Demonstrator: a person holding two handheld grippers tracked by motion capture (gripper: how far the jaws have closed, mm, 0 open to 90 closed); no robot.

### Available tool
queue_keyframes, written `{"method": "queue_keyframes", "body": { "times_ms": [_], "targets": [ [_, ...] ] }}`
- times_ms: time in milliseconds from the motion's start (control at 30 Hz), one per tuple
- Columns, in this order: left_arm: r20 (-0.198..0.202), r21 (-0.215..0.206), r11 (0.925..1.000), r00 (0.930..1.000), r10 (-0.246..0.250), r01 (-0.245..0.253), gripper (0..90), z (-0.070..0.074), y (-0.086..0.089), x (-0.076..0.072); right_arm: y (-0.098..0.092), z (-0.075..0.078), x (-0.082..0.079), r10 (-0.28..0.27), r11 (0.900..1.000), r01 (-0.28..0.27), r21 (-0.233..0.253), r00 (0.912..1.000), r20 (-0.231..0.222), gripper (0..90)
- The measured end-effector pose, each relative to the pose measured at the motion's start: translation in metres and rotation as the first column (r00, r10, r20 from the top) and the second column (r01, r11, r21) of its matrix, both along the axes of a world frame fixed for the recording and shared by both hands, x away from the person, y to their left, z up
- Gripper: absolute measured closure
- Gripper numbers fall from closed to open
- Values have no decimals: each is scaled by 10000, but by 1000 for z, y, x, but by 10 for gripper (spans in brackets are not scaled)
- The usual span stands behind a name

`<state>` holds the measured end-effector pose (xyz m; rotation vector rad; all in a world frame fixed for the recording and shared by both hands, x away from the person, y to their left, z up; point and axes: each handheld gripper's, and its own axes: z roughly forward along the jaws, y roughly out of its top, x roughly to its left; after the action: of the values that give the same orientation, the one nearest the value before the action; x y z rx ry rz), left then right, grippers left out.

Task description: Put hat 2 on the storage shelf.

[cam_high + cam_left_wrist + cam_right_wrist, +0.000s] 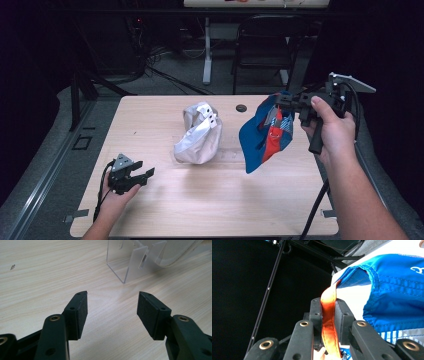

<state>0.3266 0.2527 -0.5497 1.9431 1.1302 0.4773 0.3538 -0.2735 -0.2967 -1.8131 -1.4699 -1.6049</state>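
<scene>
A blue, red and white cap (264,134) hangs in the air above the table's right side. My right gripper (281,101) holds it from the top. In the right gripper view the jaws are shut on the cap's orange strap (329,315), with blue fabric (397,290) to the right. A white cap (199,134) rests on a clear acrylic stand (132,262) at the table's middle. My left gripper (148,176) lies low at the front left of the table, jaws apart with bare wood between the pads (81,312).
The light wooden table (210,200) has a dark round grommet (241,108) near its far edge. A black chair (265,45) and a white table leg (207,50) stand behind the table. Cables trail from both grippers.
</scene>
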Motion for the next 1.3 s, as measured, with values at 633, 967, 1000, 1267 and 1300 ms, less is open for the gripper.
{"method": "queue_keyframes", "body": {
  "times_ms": [633,967,1000,1267,1300],
  "targets": [
    [-129,39,10000,9999,7,-7,408,0,1,0,20,0,41,-659,9978,657,-124,9977,-175,783],
    [-96,-26,10000,10000,18,-18,409,0,2,1,28,-9,56,-987,9945,968,-402,9939,-493,782],
    [-97,-32,10000,9999,29,-29,409,0,2,1,29,-10,57,-1040,9939,1020,-420,9934,-480,782],
    [-119,9,10000,9999,43,-43,409,0,2,1,36,-20,63,-982,9943,954,-481,9933,-610,782],
    [-118,-19,10000,9999,53,-54,409,0,2,1,37,-22,64,-954,9947,925,-444,9932,-674,782]
  ]
}}
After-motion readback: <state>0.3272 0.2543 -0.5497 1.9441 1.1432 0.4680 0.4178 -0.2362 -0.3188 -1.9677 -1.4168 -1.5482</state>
